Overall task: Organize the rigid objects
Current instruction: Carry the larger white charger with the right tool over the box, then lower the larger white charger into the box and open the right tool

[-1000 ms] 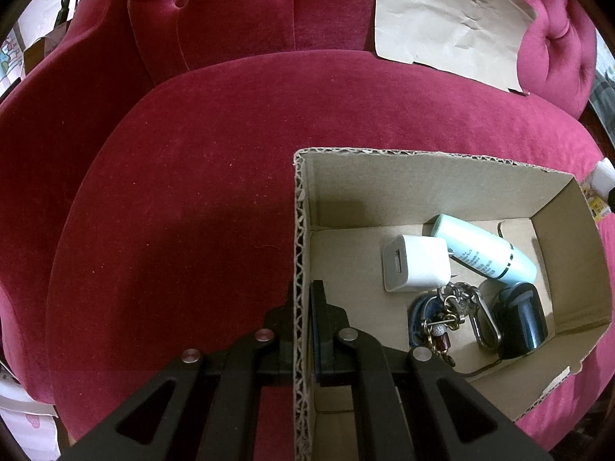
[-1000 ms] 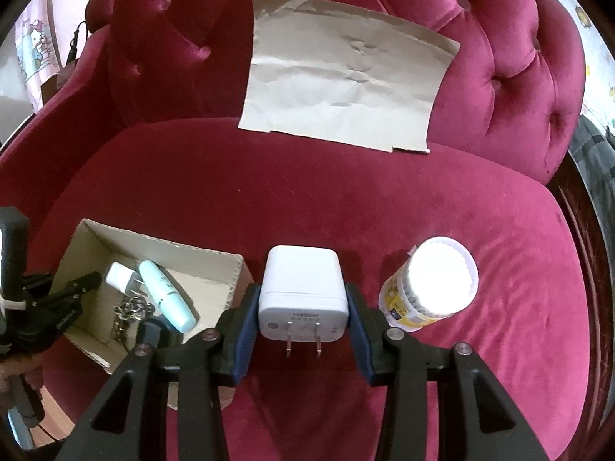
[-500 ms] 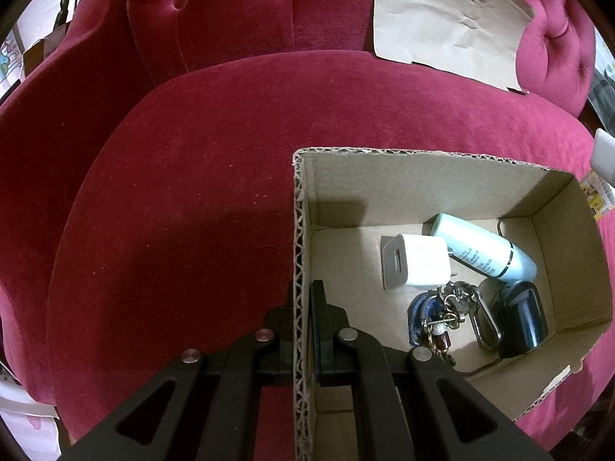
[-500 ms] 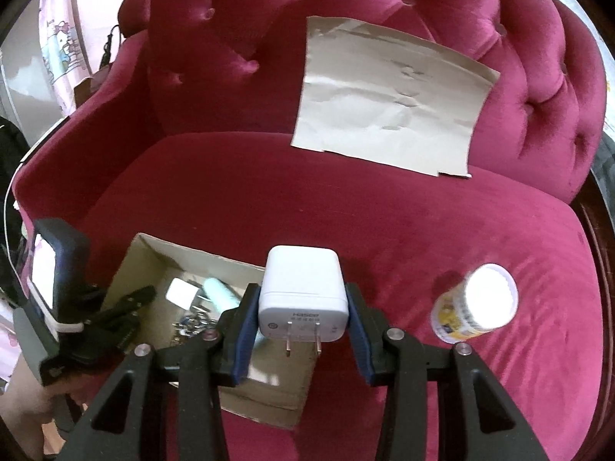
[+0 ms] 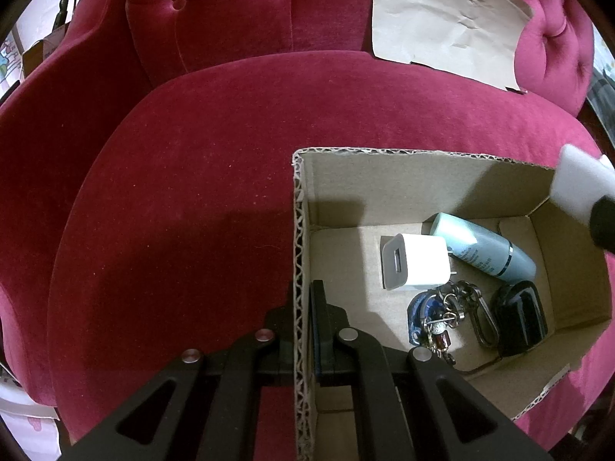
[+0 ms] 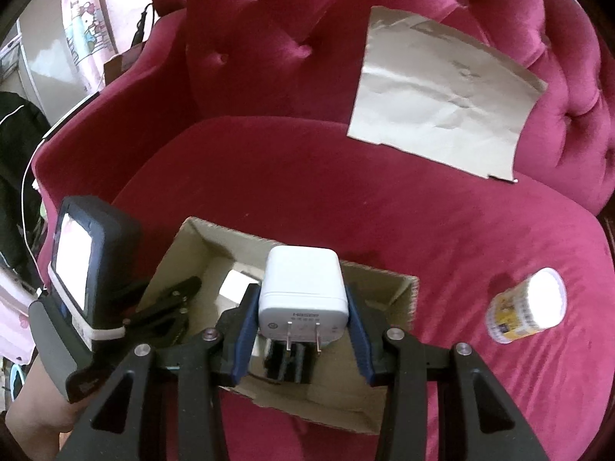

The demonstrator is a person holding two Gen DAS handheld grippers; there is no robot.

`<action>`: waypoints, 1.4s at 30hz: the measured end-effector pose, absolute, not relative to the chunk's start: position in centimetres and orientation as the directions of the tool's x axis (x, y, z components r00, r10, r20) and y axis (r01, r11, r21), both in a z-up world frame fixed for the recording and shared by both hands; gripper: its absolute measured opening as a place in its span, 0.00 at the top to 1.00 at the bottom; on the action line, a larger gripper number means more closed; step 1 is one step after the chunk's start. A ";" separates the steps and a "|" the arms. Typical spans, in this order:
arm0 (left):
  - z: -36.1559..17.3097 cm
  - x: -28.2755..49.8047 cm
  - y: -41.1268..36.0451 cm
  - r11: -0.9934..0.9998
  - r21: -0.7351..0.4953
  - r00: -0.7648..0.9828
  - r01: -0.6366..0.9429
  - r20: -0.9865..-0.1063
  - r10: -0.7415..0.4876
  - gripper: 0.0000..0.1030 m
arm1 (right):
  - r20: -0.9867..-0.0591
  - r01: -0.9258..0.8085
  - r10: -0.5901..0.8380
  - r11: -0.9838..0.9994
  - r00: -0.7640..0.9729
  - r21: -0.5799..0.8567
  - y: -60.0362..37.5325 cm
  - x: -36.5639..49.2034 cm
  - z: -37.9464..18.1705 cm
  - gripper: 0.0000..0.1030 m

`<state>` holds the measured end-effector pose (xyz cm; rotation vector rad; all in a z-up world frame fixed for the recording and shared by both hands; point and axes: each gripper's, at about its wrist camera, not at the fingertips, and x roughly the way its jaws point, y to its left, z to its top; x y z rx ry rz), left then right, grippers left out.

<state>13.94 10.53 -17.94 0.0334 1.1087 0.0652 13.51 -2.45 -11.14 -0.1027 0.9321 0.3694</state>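
Observation:
An open cardboard box rests on a red velvet sofa seat. My left gripper is shut on the box's near left wall. Inside lie a small white charger, a pale blue tube, a bunch of keys and a black rounded object. My right gripper is shut on a larger white plug adapter, prongs toward the camera, held above the box. That adapter shows at the right edge of the left wrist view.
A round white-lidded tub with a yellow label stands on the seat to the right of the box. A sheet of brown paper leans on the tufted backrest. A person's hand holds the left gripper's handle.
My right gripper has carried the white adapter leftward from beside the tub to above the box. The adapter now enters the left wrist view. The left gripper and box have not moved.

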 end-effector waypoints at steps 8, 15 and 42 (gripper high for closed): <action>-17.9 13.9 10.5 0.998 0.059 0.444 -0.036 -0.893 0.069 0.96 | -0.813 -0.375 0.282 0.923 0.509 0.085 -0.8 13.3 -12.2 0.55; -17.9 13.9 10.5 0.998 0.059 0.444 -0.035 -0.893 0.069 0.96 | -0.824 -0.387 0.287 0.918 0.488 0.090 0.1 13.5 -13.2 0.55; -17.9 13.9 10.5 0.998 0.054 0.443 -0.033 -0.894 0.064 0.96 | -0.806 -0.356 0.251 0.933 0.535 0.054 0.1 13.5 -13.5 0.14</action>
